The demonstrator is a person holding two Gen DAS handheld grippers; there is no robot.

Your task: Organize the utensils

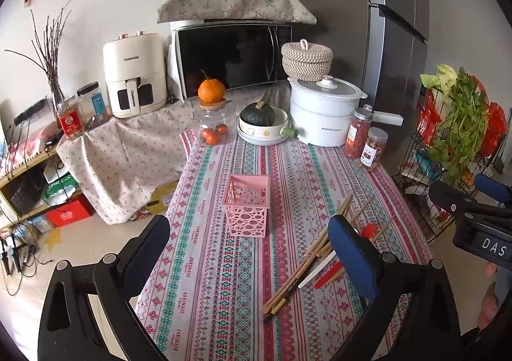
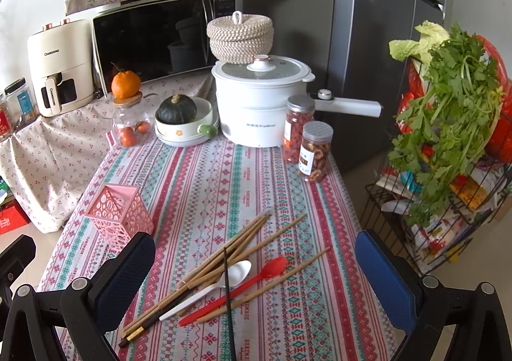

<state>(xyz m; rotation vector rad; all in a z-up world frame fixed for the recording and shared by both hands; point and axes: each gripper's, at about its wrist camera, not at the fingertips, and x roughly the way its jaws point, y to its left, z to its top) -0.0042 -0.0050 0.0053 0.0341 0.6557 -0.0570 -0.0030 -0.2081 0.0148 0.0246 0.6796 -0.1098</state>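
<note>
Two grippers hang above the near end of the table, both with jaws spread wide and nothing between them. The right gripper (image 2: 254,278) looks straight down on the utensil heap; the left gripper (image 1: 252,252) faces the gap between the heap and the holder.

Nearest lies the pile: bamboo chopsticks (image 2: 224,252) crossed and overlapping, a white spoon (image 2: 211,289) and a red spoon (image 2: 243,286) lying over them, and one thin dark chopstick (image 2: 228,290) across the lot. A careless grab here would likely catch several sticks at once, or pinch one and drag its neighbours; round sticks on a patterned tablecloth (image 2: 224,175) may roll toward the right edge, which is close to the outermost stick.

Further on and to the left stands the pink lattice basket (image 1: 246,207), upright, empty as far as I can tell, well apart from the pile. It looks light, so a long chopstick dropped in at a slant, or a nudge from a finger, could tip it over.

Beyond, jars (image 2: 315,151), a white pot (image 2: 260,105) and a bowl holding a squash (image 2: 184,122) crowd the far end; a wide swing could knock them.
</note>
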